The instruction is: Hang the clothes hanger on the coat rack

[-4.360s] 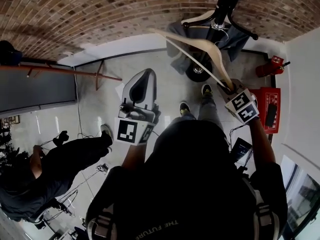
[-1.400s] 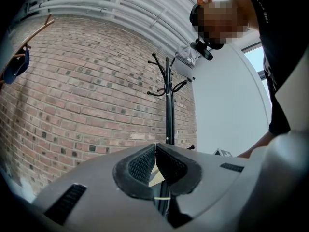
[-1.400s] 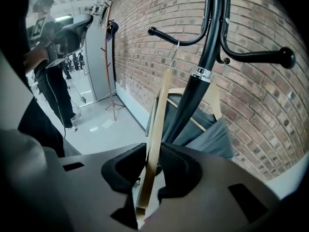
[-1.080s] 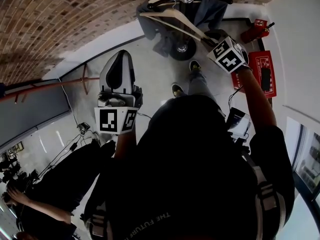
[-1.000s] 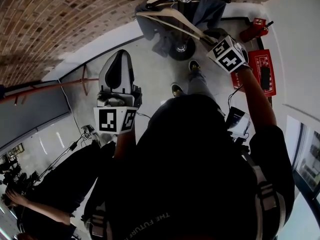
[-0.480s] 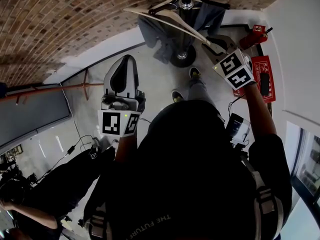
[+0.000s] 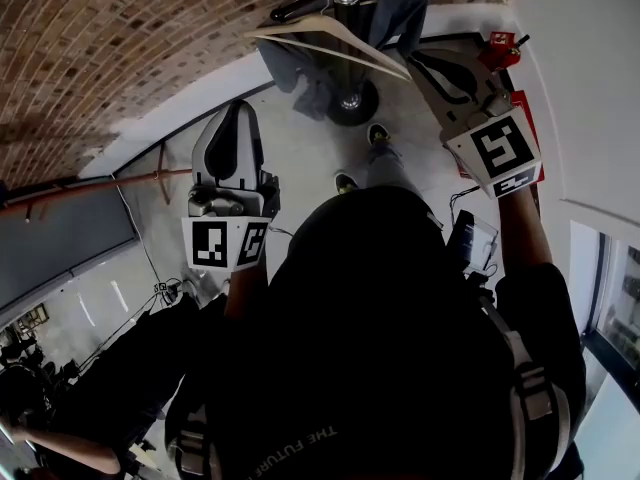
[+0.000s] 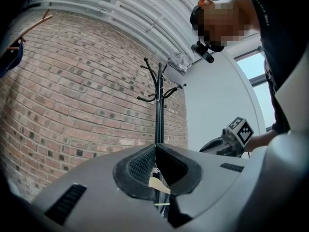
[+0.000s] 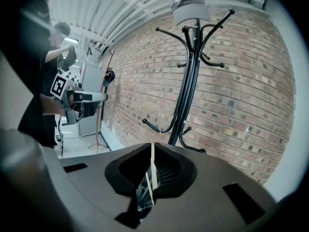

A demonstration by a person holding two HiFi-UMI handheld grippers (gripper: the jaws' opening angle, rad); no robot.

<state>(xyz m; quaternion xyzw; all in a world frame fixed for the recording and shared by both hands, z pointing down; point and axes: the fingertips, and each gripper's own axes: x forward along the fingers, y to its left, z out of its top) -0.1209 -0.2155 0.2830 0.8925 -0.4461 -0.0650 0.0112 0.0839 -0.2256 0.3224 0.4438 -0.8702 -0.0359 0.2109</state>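
- The step in hand looks like the last one: seating the clothes hanger (image 7: 365, 54) on the coat rack (image 9: 189, 81) and letting it go.
- The wooden hanger sits close against the rack's pole, up by its arms, above the grey garment (image 7: 298, 68) that drapes the rack lower down.
- Its wire hook is too small to make out, so whether it is fully over one of the rack's arms cannot be told.
- The right gripper (image 9: 152, 147) has its jaws drawn nearly together. The hanger's pale edge runs up the narrow slot to where the tips meet, which reads as a pinch on the end of the hanger's right arm.
- The left gripper (image 8: 155, 148) is closed on nothing and is held well apart from the rack, pointing towards its pole.
- To finish well, the person should let the hanger's weight settle onto the rack arm before opening the claw. A small dip of the right gripper would show whether the hook bears.
- The jaws should then open wide and draw back along the line of the hanger's arm, not sideways, so the hook is not dragged off.
- The main risks are releasing with the hook only on the tip of the rack arm, or snagging the grey garment on the way out.
- The left gripper is best kept where it is, clear of the swing.
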